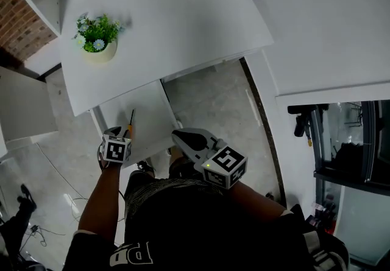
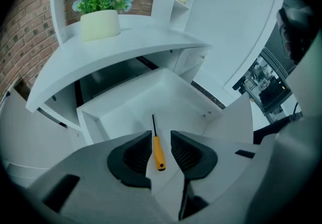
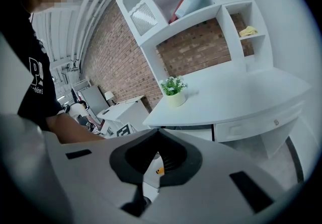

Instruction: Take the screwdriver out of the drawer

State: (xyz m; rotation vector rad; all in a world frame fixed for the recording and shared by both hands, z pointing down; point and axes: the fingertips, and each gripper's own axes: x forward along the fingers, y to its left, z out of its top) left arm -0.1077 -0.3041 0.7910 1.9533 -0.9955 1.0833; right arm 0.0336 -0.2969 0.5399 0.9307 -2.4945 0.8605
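Cool, even, dimmish light in all three of my views, no hard shadows. White desk top (image 1: 170, 14) brightest; dark shade under it behind the drawer (image 2: 176, 99). Gripper views bulge at edges, black corners; close foreground soft.

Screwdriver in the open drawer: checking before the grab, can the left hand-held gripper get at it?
Probably yes: the left hand-held gripper is open above the screwdriver, which lies uncovered in the drawer.
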